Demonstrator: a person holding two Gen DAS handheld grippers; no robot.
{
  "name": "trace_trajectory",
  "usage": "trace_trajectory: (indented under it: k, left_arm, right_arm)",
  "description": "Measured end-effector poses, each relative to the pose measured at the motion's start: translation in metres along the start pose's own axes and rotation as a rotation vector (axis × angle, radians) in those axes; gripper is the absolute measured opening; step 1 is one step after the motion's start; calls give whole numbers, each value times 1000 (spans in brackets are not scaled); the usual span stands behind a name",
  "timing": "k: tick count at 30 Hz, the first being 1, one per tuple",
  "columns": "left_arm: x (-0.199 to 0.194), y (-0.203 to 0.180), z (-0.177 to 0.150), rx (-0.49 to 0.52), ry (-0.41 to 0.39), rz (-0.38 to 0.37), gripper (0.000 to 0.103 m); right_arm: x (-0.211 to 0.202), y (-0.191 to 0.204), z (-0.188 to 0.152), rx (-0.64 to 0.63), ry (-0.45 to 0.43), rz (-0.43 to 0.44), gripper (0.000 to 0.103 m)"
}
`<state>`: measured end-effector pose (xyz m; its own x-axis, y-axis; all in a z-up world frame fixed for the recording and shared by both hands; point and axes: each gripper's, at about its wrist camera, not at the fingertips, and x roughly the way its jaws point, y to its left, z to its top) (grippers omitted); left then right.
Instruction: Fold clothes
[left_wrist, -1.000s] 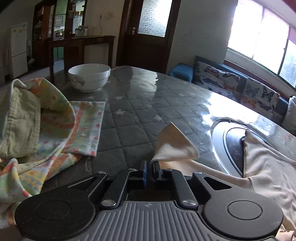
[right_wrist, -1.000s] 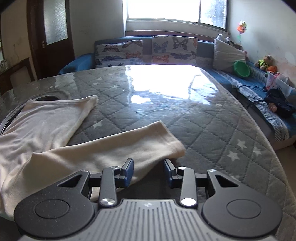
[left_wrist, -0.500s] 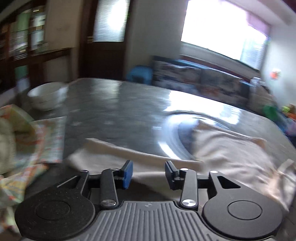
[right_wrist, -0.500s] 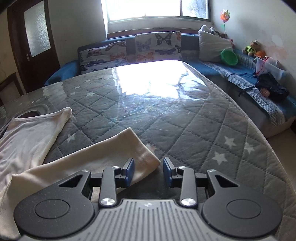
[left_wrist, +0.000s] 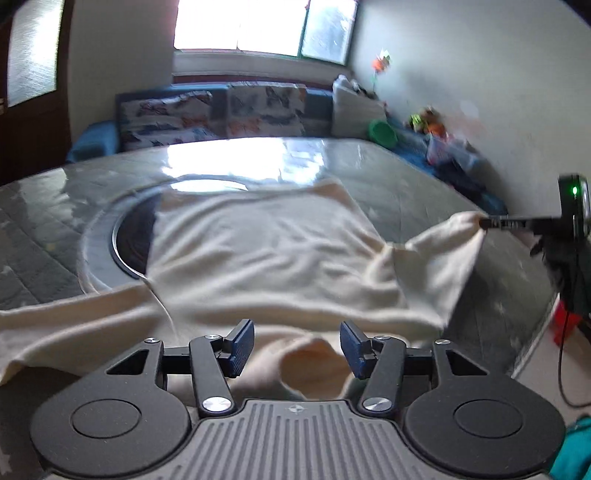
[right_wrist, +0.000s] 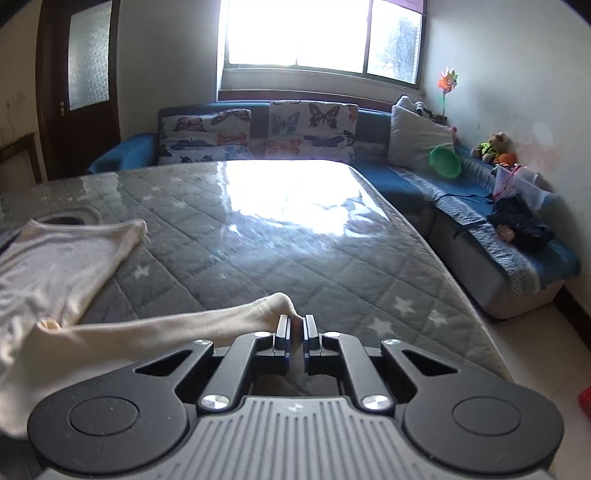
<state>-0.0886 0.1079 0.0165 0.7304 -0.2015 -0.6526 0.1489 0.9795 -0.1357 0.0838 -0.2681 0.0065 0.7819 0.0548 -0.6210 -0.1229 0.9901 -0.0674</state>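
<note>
A cream garment (left_wrist: 258, 251) lies spread on the quilted grey table (left_wrist: 424, 206), partly over a round inset (left_wrist: 125, 236). My left gripper (left_wrist: 297, 345) hovers over the garment's near edge. Its jaws are opening, with a fold of cloth lying below the gap and neither pad pressing on it. My right gripper (right_wrist: 295, 326) is shut on the tip of the garment's long cream strip (right_wrist: 166, 328). In the left wrist view, the right gripper (left_wrist: 491, 222) holds that tip lifted off the table at the right.
The table's right edge (right_wrist: 461, 295) drops to a tiled floor. A blue sofa (right_wrist: 373, 122) with butterfly cushions runs along the back and right walls, carrying a green bowl (right_wrist: 445, 160) and toys. A dark door (right_wrist: 77, 85) stands at the far left.
My left gripper let go of the cream cloth, opened and swung right, away from the bowl and patterned clothes. My right gripper closed on the strip's tip.
</note>
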Motion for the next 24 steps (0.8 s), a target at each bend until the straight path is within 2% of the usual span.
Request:
trace_trajectory:
  k: [2,3,5,7,11,16,19,24]
  left_arm:
    - [3,-1,-5,3,23,-3,50]
    - [4,0,-7,0,31,-3,44]
    - [4,2,-13,-3,45,-3,20]
    - [3,2,-18,2,52,-5,9]
    - [-6,0,-24,26,53,-20,4]
    - [-10,0,-30,62,71,-29,6]
    - [-16,-1,-25,72,45,-43,8]
    - [-14,-8,-6,78,-12,-66,14]
  right_arm:
    - [4,-2,-8,0,24,-10,5]
    - [6,-2,-12,-1,36,-12,5]
    - [10,-4,-20,-2,64,-21,5]
    - [10,-4,-24,-8,65,-24,6]
    - [6,-3,-24,-31,79,-39,6]
    - [-1,-5,-28,-57,107,-58,7]
    - [-6,-7,-30,-64,117,-65,7]
    - [-15,-12,-34,-58,128,-78,19]
